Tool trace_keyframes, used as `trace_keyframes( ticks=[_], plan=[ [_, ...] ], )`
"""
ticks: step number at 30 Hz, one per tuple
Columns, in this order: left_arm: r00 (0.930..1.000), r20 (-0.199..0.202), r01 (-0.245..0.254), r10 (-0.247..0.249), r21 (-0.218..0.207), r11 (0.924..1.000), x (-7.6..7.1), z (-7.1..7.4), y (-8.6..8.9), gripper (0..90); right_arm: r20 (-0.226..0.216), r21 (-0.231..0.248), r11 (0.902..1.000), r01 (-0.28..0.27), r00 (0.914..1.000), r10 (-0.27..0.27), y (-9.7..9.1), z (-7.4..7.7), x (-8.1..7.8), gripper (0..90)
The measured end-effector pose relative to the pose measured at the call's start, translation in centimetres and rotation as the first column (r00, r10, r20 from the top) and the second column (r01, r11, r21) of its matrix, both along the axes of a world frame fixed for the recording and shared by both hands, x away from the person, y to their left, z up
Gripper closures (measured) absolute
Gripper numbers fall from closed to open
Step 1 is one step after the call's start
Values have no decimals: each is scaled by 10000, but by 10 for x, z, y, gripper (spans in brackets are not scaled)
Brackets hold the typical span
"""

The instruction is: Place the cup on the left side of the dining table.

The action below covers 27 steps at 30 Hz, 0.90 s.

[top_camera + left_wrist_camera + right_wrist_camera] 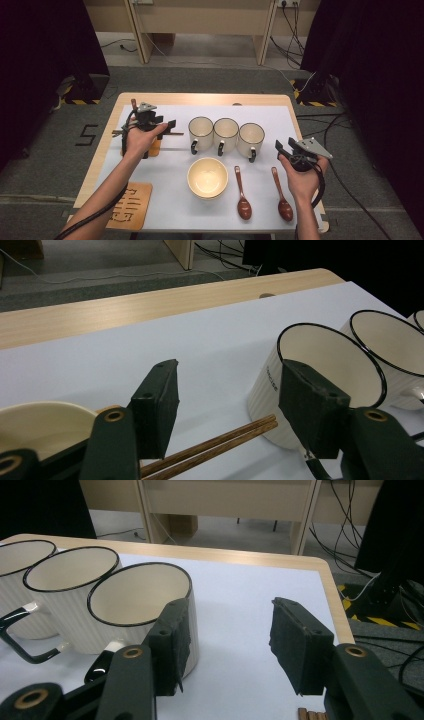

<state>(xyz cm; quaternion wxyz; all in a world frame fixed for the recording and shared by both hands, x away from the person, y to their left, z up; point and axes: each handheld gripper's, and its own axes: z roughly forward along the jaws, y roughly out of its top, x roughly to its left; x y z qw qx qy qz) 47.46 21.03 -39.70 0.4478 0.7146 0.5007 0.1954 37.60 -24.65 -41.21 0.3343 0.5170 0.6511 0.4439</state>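
A pair of wooden chopsticks lies on the white mat toward the table's left edge, side by side, with the tips touching or just short of the base of the leftmost mug. The left gripper hangs over them with its jaws spread wide and nothing clamped; in the left gripper view the sticks run across the mat in the gap between the two black jaws, nearer the left one, and whether the pads touch them cannot be told. The three cream mugs with black rims and handles stand in a row across the middle of the mat, close to one another: the leftmost, the middle mug and the rightmost mug. Nearer the table's front edge sits a cream bowl, with two brown spoons to its right, handles pointing away from the person. The right gripper is held near the table's right edge, jaws apart and empty, just beside the rightmost mug. A wooden coaster rests at the front left corner.
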Motion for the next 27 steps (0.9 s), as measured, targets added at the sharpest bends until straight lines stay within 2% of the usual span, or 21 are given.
trace_keyframes(
  ticks=[9,19,22,27],
  plan=[
    [9995,-118,304,-303,140,9994,12,3,-18,408,0,-31,10000,-26,10000,26,1,1,0,503],
    [9967,-488,657,-648,171,9977,24,-4,-39,407,-29,-33,10000,-93,10000,93,2,0,1,501],
    [9944,-743,763,-752,117,9970,28,-7,-44,412,-33,-49,9999,-101,9999,101,2,0,1,501],
    [9884,-1137,1053,-1006,359,9938,36,-13,-56,450,-126,-43,9999,-136,9998,135,4,0,0,500]
  ],
)
